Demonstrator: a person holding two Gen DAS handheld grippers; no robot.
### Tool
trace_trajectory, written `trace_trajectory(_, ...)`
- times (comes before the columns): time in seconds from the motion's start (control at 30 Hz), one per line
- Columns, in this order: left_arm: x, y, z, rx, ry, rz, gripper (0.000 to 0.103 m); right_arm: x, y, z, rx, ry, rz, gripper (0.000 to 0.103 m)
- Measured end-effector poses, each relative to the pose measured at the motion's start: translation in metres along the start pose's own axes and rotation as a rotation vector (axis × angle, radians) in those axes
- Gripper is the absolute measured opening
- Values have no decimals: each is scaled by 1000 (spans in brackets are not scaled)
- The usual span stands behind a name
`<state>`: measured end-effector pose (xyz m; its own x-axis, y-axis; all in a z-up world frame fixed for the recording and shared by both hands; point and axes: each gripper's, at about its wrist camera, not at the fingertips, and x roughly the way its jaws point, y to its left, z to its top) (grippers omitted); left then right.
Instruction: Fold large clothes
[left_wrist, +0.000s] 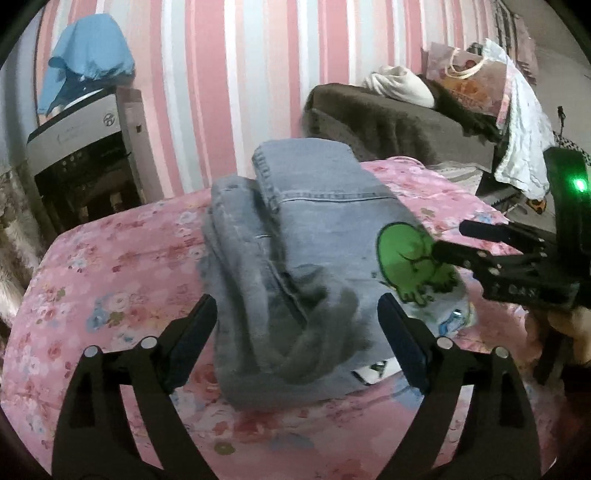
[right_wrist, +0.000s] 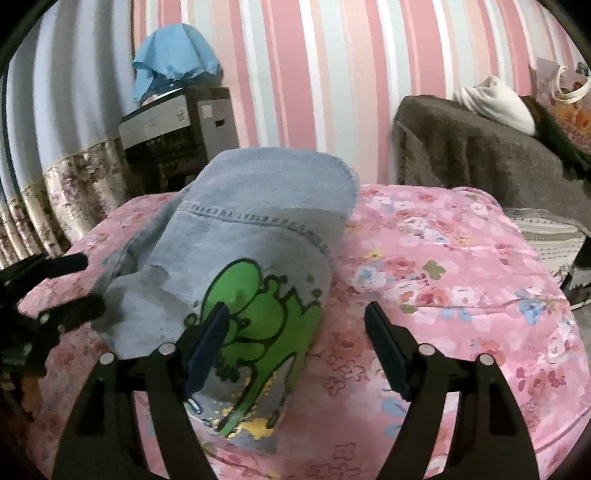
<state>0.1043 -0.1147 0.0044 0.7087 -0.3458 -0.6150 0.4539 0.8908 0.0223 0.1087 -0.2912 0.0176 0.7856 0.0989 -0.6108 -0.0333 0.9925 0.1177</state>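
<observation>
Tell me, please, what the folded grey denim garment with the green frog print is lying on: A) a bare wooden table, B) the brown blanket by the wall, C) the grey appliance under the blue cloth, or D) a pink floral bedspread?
D: the denim garment rests in a folded bundle on the pink floral bedspread, which shows around it in both wrist views.

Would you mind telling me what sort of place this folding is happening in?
Probably a bedroom: folded jeans lie on a floral bedspread, with pink striped wallpaper behind and a blanket-covered sofa nearby.
</observation>
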Motion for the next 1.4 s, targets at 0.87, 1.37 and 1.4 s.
trace_trajectory(0.87,14,-1,-38,-30,99,-158,19,5,44,-12,-167,24,46,76)
trace_trajectory(1.37,-91,25,-43,-46,-207,84,100,-81,77,-32,8,-179,-49,101)
trace_trajectory(1.4,-96,28,-47,-56,-218,107,100,-85,81,-38,10,-199,-71,101)
